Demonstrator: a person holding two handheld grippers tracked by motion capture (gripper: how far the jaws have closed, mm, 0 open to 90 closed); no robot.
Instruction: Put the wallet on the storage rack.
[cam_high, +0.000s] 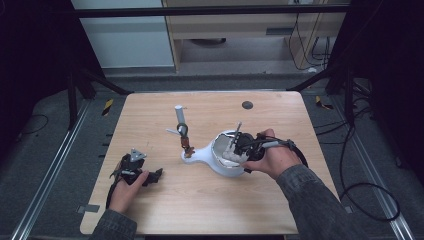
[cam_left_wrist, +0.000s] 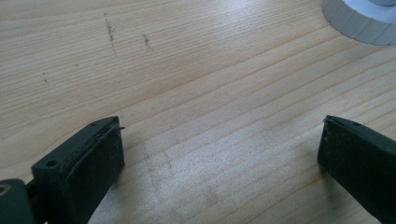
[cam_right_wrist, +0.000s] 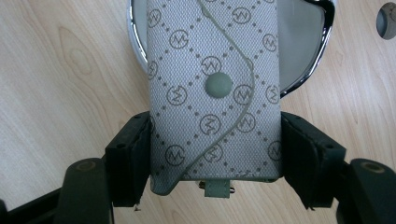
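A grey pouch (cam_right_wrist: 215, 60) with a monogram print and a snap button sits between the jaws of my right gripper (cam_right_wrist: 215, 121), which is shut on its lower end. The pouch hangs over a round chrome-rimmed dish (cam_right_wrist: 322, 51). In the high view the right gripper (cam_high: 235, 149) holds the pouch (cam_high: 230, 155) above the white dish (cam_high: 218, 150) right of the table's centre. My left gripper (cam_high: 156, 175) lies on the table at the left, open, and its jaws (cam_left_wrist: 222, 123) stand wide apart over bare wood.
The dish's white base (cam_high: 200, 156) reaches left to a small stand with an upright white post (cam_high: 179, 116). A ridged white edge (cam_left_wrist: 359, 21) shows far ahead of the left gripper. A dark round cap (cam_high: 247, 105) sits near the table's far edge.
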